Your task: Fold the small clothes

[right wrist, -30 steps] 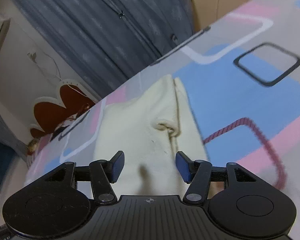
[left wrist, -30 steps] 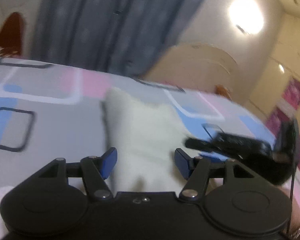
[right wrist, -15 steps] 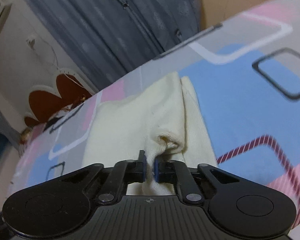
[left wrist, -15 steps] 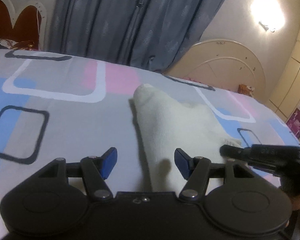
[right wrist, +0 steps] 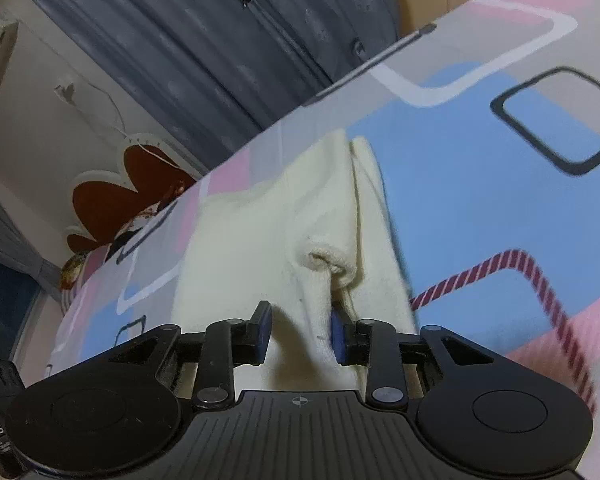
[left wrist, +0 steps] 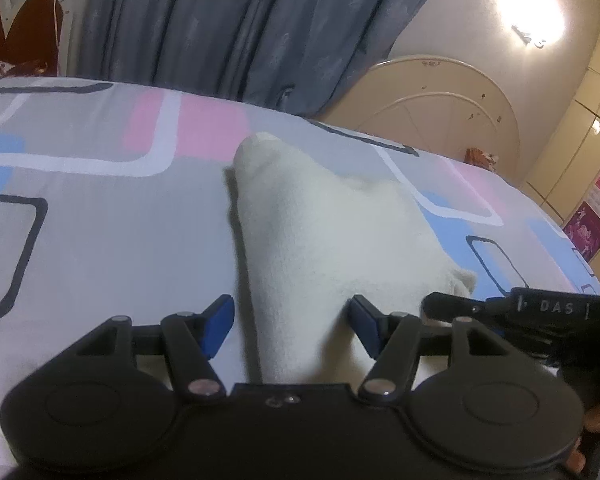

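A bedroom with grey curtains [left wrist: 228, 28] and a bed [left wrist: 100, 216] covered in a grey, pink and blue patterned sheet. Left wrist view: a cream knitted garment [left wrist: 320, 232] lies on the bed, and the left tool [left wrist: 291, 326] hovers over its near end, jaws wide apart and gripping nothing. Right wrist view: the right tool [right wrist: 301, 338] has just been opening, and a raised fold of the garment [right wrist: 260, 240] stands between its jaws, touching the right pad.
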